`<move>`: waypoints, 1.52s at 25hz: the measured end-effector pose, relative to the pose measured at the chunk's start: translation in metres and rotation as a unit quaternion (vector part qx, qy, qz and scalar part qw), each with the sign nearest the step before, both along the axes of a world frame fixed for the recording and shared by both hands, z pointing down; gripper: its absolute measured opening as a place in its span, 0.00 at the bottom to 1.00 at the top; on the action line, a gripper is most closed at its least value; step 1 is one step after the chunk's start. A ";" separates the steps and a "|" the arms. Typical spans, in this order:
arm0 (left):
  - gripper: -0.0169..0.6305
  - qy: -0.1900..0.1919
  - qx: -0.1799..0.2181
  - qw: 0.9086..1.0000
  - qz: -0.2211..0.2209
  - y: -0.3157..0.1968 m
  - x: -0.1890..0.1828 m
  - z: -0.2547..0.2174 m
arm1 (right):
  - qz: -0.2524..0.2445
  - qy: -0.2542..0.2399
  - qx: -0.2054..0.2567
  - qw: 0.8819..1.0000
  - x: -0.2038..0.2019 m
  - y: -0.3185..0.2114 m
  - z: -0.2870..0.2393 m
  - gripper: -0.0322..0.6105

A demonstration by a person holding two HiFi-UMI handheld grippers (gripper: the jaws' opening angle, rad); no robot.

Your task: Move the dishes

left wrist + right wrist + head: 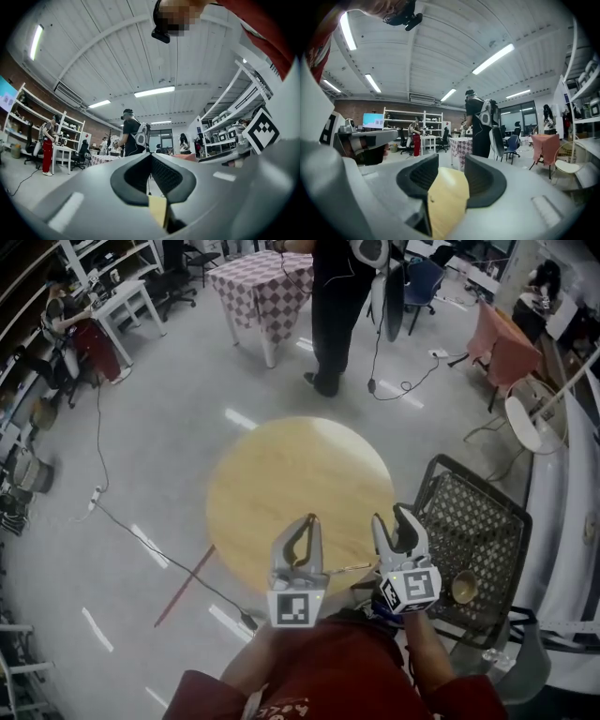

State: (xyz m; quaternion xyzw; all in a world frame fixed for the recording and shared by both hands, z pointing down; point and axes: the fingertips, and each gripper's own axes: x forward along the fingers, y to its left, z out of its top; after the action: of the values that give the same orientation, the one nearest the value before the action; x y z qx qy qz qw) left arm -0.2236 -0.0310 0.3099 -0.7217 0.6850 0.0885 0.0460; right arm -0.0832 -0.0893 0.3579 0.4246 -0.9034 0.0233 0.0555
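Bowl (pixel 463 587) is the only dish I can spot. It's sitting in the black wire basket (pixel 469 474) just right of the round wooden desk (pixel 291 465), near the basket's front corner. The mouth faces straight up, and since it's round there's no real long axis to call. It looks tan, but it's too small to tell more.

Neither gripper is anywhere on it. The left hand-held gripper (pixel 305 526) hangs over the near edge of the desk with its jaws pressed together at the tips and nothing caught between them; its own view (pixel 151 157) shows the pads meeting, with a sliver of desk below. The right hand-held gripper (pixel 391 518) is beside it, closer to the basket, with its jaws spread and empty. In its view (pixel 451 164) you just see desk top through the gap.

A person in dark clothes (pixel 333 306) stands past the far side of the desk.
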 end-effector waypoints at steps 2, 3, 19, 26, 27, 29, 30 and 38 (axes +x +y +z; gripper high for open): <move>0.04 -0.001 0.000 1.000 -0.001 0.001 -0.004 0.002 | -0.021 0.016 -0.007 1.000 -0.010 0.004 0.008 0.30; 0.04 -0.001 -0.003 1.000 -0.001 0.001 -0.005 0.003 | -0.031 0.024 -0.011 0.999 -0.015 0.006 0.012 0.30; 0.04 -0.025 -0.019 0.999 -0.013 0.010 -0.027 0.020 | -0.271 0.235 -0.117 0.926 -0.069 0.073 0.121 0.30; 0.04 -0.015 -0.028 0.999 -0.026 0.015 -0.042 0.031 | -0.336 0.330 -0.153 0.869 -0.065 0.100 0.173 0.30; 0.04 -0.013 -0.031 0.999 -0.029 0.015 -0.043 0.033 | -0.346 0.345 -0.157 0.858 -0.064 0.104 0.181 0.30; 0.04 -0.010 -0.033 0.999 -0.039 0.016 -0.046 0.036 | -0.369 0.375 -0.171 0.833 -0.060 0.115 0.196 0.30; 0.04 -0.010 -0.033 0.998 -0.043 0.017 -0.047 0.037 | -0.381 0.388 -0.178 0.820 -0.058 0.121 0.203 0.30; 0.04 -0.004 -0.029 0.999 -0.045 0.017 -0.053 0.037 | -0.427 0.454 -0.184 0.760 -0.057 0.138 0.240 0.30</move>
State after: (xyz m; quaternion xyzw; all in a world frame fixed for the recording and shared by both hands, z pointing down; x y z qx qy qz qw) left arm -0.2768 -0.0144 0.3473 -0.6915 0.7189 0.0636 0.0319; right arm -0.1397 0.0492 0.5975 -0.0622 -0.8386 -0.0319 0.5403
